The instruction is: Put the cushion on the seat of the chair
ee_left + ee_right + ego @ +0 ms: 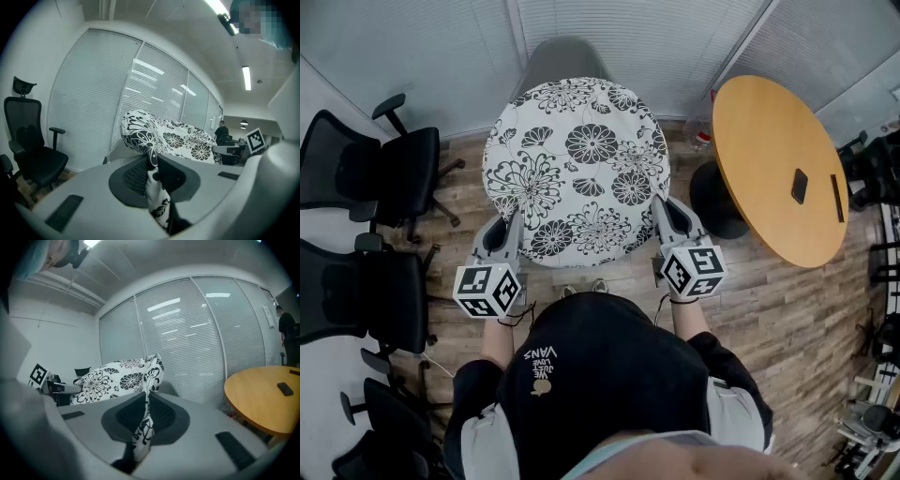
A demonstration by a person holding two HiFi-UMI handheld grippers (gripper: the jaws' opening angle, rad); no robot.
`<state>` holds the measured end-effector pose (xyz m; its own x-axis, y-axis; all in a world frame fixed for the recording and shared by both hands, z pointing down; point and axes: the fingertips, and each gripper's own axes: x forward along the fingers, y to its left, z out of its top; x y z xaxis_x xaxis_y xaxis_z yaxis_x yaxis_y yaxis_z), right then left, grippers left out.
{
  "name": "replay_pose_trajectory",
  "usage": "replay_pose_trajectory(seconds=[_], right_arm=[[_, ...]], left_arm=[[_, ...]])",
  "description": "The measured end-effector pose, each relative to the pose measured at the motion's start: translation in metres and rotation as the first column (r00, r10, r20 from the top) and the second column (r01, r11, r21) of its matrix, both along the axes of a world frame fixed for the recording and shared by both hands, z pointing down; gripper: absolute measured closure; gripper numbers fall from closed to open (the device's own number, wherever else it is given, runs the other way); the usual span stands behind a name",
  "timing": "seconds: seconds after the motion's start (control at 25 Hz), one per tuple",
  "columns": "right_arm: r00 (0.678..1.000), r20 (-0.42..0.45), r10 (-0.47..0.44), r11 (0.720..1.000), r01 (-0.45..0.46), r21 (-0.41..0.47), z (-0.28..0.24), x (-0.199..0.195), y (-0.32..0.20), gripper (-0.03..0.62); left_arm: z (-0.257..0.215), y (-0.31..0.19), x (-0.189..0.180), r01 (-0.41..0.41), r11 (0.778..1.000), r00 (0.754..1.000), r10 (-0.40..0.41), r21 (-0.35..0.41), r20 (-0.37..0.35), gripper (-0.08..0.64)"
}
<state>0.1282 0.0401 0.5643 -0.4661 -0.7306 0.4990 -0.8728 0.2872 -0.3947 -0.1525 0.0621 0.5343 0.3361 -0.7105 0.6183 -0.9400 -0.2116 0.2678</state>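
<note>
A round white cushion [577, 169] with black flower print hangs in the air between both grippers, above a grey chair [558, 58] whose back shows just beyond it. My left gripper [512, 228] is shut on the cushion's near-left edge, and my right gripper [660, 212] is shut on its near-right edge. In the left gripper view the cushion [164, 136] has its fabric pinched between the jaws of the left gripper [153, 174]. The right gripper view shows the cushion [112, 377] with its hem clamped in the right gripper [143, 420]. The chair's seat is hidden under the cushion.
A round wooden table [783, 164] with a dark phone [799, 185] stands at the right. Black office chairs [380, 173] line the left wall. Blinds [609, 37] cover the far glass wall. A person [221, 132] stands far off in the left gripper view.
</note>
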Motion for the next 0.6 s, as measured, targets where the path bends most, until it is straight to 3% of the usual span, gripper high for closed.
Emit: replay_pose_trajectory(seconds=[0.6], right_arm=[[1.0, 0.028, 0.004, 1.0, -0.004, 0.002, 0.0038, 0.0014, -0.0038, 0.56]], left_arm=[[0.0035, -0.003, -0.0011, 0.004, 1.0, 1.0, -0.004, 0.0, 0.007, 0.508]])
